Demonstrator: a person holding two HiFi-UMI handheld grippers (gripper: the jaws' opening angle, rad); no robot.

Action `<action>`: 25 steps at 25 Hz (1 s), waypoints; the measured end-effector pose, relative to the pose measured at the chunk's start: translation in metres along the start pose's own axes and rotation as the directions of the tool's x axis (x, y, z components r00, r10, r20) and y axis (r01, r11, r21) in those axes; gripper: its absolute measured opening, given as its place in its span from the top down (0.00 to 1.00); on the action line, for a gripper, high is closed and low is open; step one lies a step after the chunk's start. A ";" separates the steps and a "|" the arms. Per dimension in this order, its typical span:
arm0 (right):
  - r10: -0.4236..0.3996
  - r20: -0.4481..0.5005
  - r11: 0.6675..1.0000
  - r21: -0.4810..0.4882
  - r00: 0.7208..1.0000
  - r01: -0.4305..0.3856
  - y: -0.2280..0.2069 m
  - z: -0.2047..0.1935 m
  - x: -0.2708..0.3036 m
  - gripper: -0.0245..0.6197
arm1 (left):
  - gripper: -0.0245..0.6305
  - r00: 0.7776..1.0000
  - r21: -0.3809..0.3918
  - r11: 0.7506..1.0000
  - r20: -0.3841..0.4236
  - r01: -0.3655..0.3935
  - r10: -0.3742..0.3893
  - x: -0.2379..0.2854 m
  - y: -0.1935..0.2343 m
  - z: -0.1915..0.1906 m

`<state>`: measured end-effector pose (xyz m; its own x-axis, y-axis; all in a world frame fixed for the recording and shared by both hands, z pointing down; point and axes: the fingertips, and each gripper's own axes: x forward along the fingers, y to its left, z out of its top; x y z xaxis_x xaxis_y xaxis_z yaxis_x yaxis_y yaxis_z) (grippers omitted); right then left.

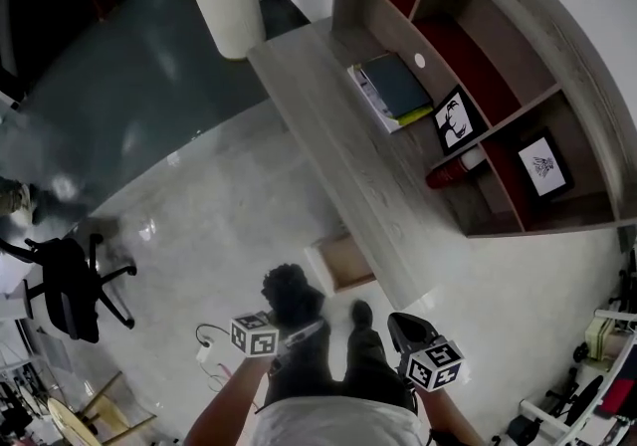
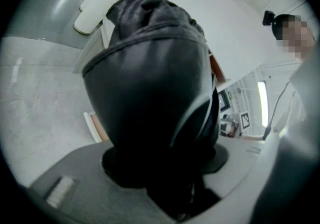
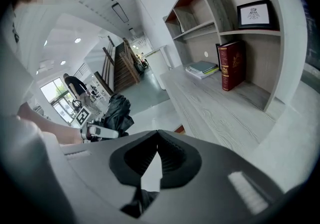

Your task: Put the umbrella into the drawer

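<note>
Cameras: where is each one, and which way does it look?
Head view: on the person's head, looking down at desk and open drawer; forearms, left hand-held gripper, right hand-held gripper show.
Left gripper view: on the left hand-held gripper, facing the umbrella it clamps; shirt at right.
Right gripper view: on the right hand-held gripper, facing along the desk toward shelves; forearm at left.
Shared: desk and umbrella appear in head and right gripper views.

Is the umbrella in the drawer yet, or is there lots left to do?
Done: the drawer under the desk stands open. In hand: the left gripper grips the folded black umbrella, not yet in the drawer. Left: put it in. The right gripper is shut and empty.
</note>
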<state>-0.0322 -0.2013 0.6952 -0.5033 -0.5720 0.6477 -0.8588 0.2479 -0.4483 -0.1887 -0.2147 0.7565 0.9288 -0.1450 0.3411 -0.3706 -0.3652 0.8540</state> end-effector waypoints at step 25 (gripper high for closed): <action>0.039 -0.020 0.995 0.089 0.999 -0.037 -0.045 -0.047 0.036 0.95 | 0.60 0.976 -0.070 0.997 -0.216 -0.044 0.028 0.136 0.127 -0.059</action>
<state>-0.0163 -0.1966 0.7682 -0.5386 -0.5457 0.6420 -0.8275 0.1990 -0.5251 -0.1094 -0.2262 0.9348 0.8959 0.0466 0.4417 -0.4105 -0.2930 0.8635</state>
